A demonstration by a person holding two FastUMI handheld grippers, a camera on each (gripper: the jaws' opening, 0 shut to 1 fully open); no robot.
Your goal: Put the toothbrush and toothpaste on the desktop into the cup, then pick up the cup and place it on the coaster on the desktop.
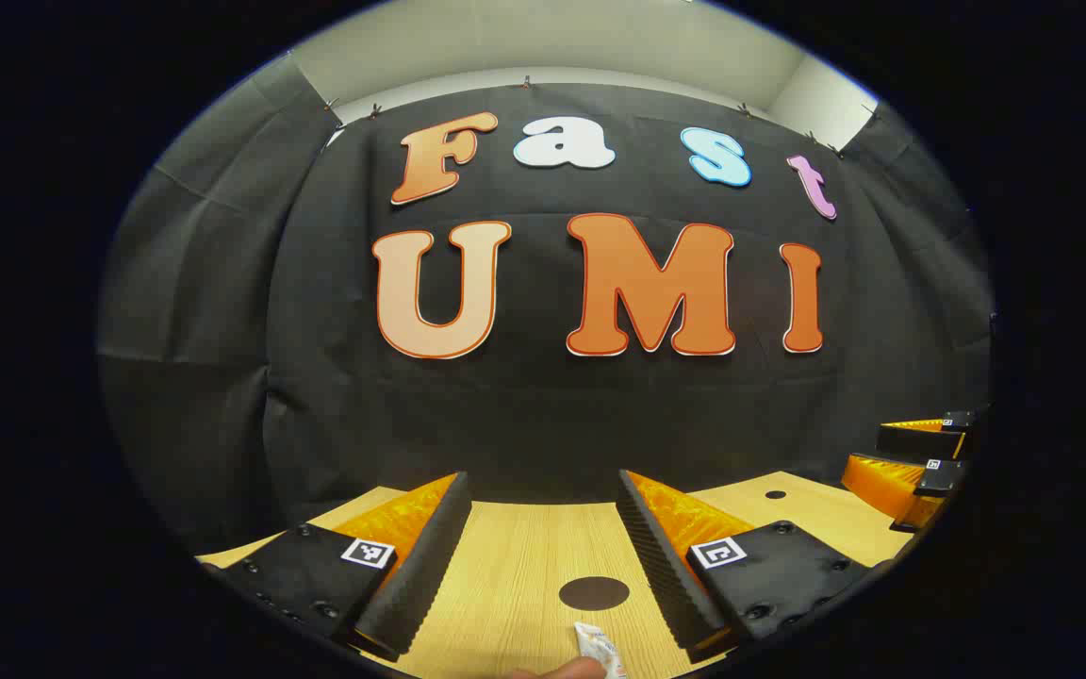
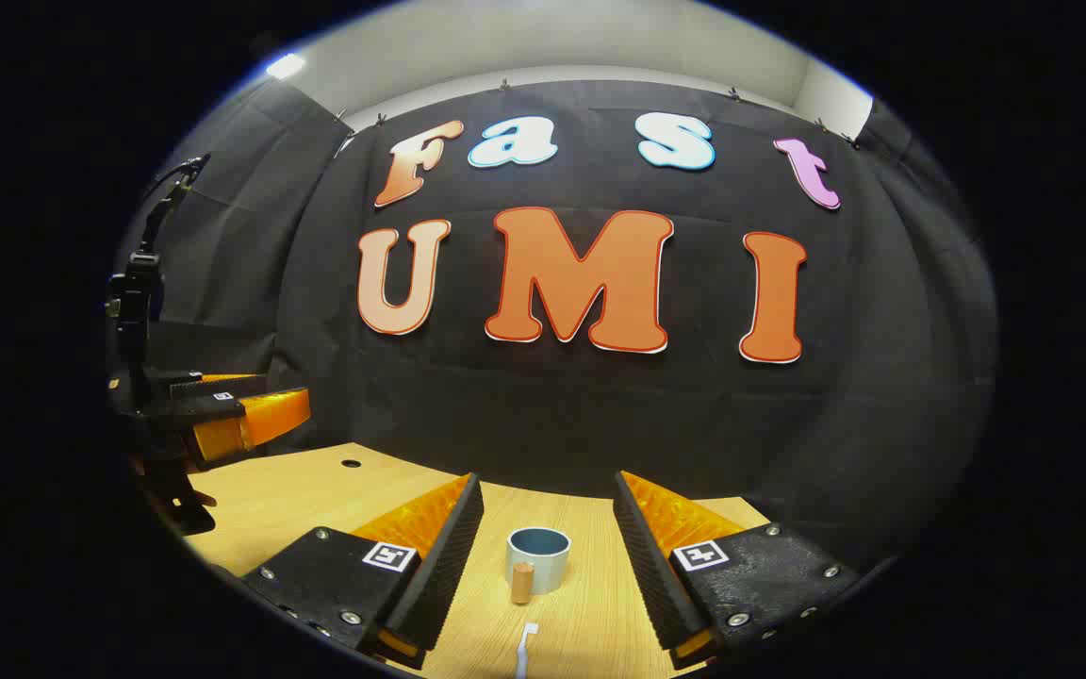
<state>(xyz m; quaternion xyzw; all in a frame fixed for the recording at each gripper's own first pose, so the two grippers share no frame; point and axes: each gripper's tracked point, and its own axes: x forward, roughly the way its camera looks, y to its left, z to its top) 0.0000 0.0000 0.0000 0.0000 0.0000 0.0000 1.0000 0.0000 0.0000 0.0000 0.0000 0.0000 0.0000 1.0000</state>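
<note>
Nothing of the task is judged done yet; the toothbrush (image 2: pixel 526 649) is seen lying on the counter (image 2: pixel 317 500), near and between the parted jaws of the right gripper (image 2: pixel 543 556), with the cup (image 2: pixel 538 558) standing empty just beyond it; the toothpaste (image 1: pixel 598 649) lies at the near edge between the wide-open jaws of the left gripper (image 1: pixel 543 556), the dark round coaster (image 1: pixel 593 592) just past it; both items remain to be grasped, placed in the cup and the cup moved.

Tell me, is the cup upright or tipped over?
Upright. In the right gripper view the cup stands on the desktop with its round opening facing up, wooden handle toward the camera.
</note>
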